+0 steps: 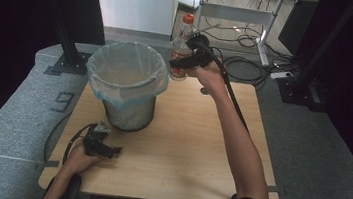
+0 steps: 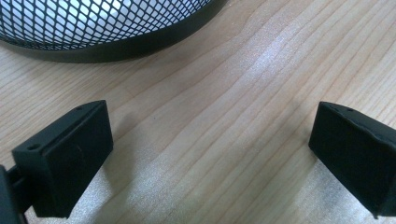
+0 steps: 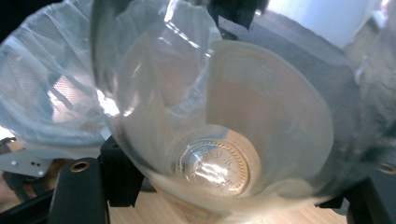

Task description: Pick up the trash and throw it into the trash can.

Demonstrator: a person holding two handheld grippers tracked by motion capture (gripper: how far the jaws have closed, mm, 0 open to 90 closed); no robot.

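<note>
1. Wooden table [image 1: 184,145], high view: right gripper [image 1: 181,64] holds a clear bottle [image 1: 183,42] upright above the far edge, beside the lined mesh bin [image 1: 126,81].
2. Left gripper view: left gripper [image 2: 210,154] jaws wide apart, empty, on the table near the bin's base.
3. Right gripper view: jaws clamp the bottle's body on both sides.

Black tongs [image 1: 114,150] with blocky pads, trailing black cables.

Red-capped clear bottle [image 1: 182,45], black-mesh bin [image 1: 128,111]
</note>
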